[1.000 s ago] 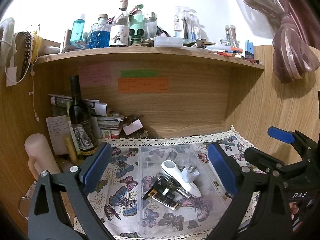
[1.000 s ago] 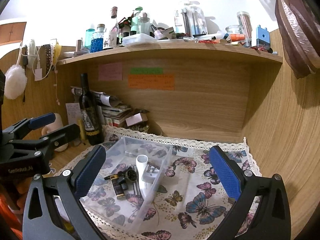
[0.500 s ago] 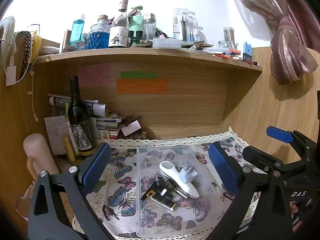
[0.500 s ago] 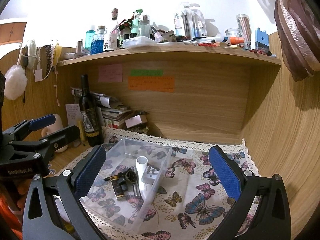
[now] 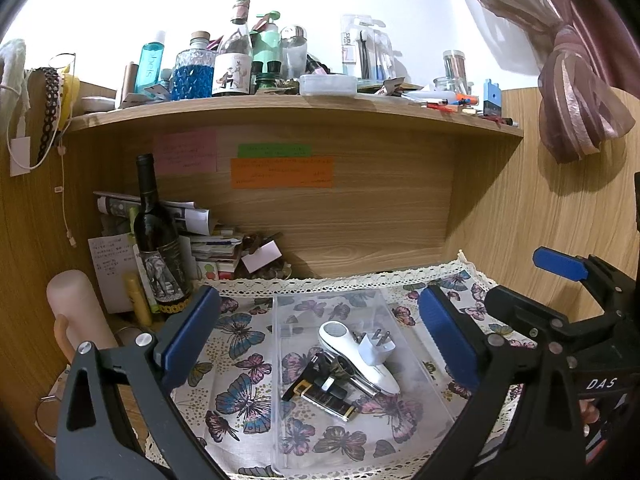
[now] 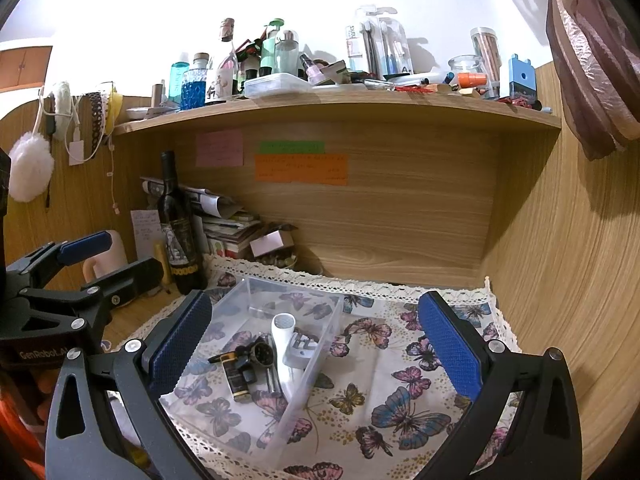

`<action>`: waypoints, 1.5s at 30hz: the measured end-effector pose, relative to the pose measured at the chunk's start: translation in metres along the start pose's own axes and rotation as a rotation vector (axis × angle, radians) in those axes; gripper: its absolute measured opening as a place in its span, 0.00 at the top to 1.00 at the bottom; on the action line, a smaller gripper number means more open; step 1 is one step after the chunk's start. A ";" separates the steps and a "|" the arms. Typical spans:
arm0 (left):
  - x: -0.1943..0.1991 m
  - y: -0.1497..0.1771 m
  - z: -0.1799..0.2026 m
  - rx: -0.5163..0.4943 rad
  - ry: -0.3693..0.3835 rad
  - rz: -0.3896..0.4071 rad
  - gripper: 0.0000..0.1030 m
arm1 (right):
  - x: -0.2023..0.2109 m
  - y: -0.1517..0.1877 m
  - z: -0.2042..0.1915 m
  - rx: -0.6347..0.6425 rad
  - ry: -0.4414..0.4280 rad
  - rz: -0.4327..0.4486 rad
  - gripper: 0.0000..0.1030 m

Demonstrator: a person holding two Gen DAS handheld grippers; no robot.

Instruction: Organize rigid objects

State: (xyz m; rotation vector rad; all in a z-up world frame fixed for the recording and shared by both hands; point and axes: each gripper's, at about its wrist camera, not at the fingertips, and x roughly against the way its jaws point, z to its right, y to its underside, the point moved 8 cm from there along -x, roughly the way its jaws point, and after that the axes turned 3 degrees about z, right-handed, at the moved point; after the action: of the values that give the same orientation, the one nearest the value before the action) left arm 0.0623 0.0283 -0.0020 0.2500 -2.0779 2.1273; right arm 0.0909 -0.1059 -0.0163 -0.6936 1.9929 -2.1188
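Note:
A clear plastic tray (image 5: 280, 420) sits on a butterfly-print cloth (image 5: 236, 396). It holds a white handheld device (image 5: 352, 350), a white plug adapter (image 5: 376, 350), a black-and-gold lighter (image 5: 326, 398) and small dark items. The tray also shows in the right wrist view (image 6: 316, 368), with the white device (image 6: 280, 344) and lighter (image 6: 234, 380) inside. My left gripper (image 5: 316, 336) is open and empty, above the tray. My right gripper (image 6: 316, 344) is open and empty, over the tray's right wall.
A dark wine bottle (image 5: 158, 248) and stacked papers (image 5: 208, 240) stand at the back left. A pink cylinder (image 5: 74, 316) is at far left. A cluttered shelf (image 5: 296, 104) runs overhead. A wooden wall (image 6: 560, 280) closes the right side.
Both grippers drew back and rose slightly, so the tray sits a little lower and farther in view. The tray's contents have not moved.

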 end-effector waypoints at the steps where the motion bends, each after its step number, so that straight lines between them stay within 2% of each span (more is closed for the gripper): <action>1: 0.000 0.000 0.000 0.001 0.000 0.001 0.02 | 0.000 0.000 0.000 -0.001 0.000 0.001 0.00; 23: -0.001 0.000 0.002 -0.003 0.009 0.000 0.01 | 0.000 0.000 0.000 -0.016 0.020 0.000 0.00; 45: -0.009 0.003 0.006 -0.001 0.037 -0.037 0.01 | 0.001 0.000 0.001 -0.031 0.034 -0.001 0.00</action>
State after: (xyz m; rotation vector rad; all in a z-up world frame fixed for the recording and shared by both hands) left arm 0.0701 0.0222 -0.0067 0.2456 -2.0376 2.0942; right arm 0.0907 -0.1067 -0.0156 -0.6672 2.0468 -2.1188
